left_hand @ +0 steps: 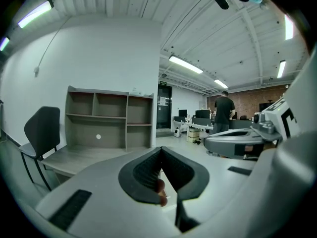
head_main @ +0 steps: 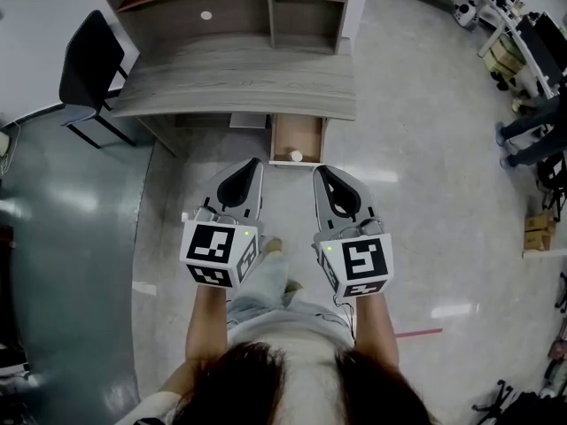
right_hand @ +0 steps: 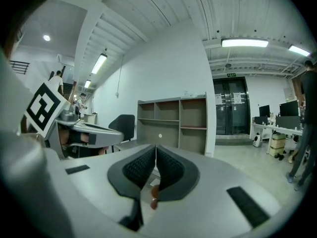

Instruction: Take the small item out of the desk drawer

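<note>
Writing: no brand or legible text in any view. Each gripper carries a cube with black-and-white square markers: left cube (head_main: 219, 253), right cube (head_main: 359, 264). These are patterns only, not lettering. In the right gripper view a green sign (right_hand: 232, 75) sits above the glass doors, too small to read.

Containers:
- The desk drawer (head_main: 297, 133) stands pulled out from under the front edge of the grey wood-grain desk (head_main: 239, 82). Its inside is light brown.
- The small item (head_main: 296, 157), white and roundish, lies inside the drawer at its front end, nearest the person. Its exact kind cannot be made out.
- A shelf unit (head_main: 232, 11) with open compartments stands on the back of the desk. A small white round mark (head_main: 205, 14) shows on its back panel.
- A cardboard box (head_main: 538, 228) stands on the floor at the far right. Its contents are not visible.

Grippers:
- The left gripper (left_hand: 160, 149) has its jaws closed, the ribbed pads meeting at the tips. It holds nothing.
- The right gripper (right_hand: 155, 147) has its jaws fully together in the same way, also holding nothing.
- In the head view the two are held side by side, tips toward the drawer.
- The left tips are just short of the drawer's front left corner. The right tips are just beside its front right corner.
- Neither gripper touches the drawer or the item.

A black chair (head_main: 89, 56) stands at the desk's left end.
</note>
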`<control>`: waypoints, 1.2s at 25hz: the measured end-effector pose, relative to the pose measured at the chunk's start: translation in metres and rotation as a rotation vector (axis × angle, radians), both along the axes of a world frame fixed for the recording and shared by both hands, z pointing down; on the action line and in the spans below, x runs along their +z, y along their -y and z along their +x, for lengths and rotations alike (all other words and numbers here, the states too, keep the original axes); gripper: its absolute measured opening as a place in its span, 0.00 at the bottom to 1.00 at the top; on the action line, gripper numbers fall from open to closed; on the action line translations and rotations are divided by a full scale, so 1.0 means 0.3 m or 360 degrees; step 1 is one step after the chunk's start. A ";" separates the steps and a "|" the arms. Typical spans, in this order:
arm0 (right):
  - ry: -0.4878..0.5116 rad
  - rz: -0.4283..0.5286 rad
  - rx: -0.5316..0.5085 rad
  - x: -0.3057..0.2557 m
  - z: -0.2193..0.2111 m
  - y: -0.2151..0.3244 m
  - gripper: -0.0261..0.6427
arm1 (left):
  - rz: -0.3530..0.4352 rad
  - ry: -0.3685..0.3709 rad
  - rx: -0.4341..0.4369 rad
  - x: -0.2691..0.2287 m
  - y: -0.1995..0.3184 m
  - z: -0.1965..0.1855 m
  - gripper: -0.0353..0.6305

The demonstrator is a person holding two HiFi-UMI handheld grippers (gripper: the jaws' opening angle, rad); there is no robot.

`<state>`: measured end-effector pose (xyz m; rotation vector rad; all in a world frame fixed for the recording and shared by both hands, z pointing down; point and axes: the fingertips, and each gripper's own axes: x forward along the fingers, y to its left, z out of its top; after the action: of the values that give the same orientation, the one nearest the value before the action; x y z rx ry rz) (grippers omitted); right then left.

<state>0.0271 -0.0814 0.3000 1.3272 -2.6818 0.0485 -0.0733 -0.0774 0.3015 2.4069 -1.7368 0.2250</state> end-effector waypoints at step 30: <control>-0.0320 -0.0240 0.0071 0.323 -0.205 0.416 0.08 | -0.0042 -0.0061 0.0232 0.219 0.492 -0.150 0.07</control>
<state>-0.0343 -0.2063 0.3970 1.2734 -2.4308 0.1134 -0.1183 -0.2251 0.3671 2.5040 -1.5344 0.2172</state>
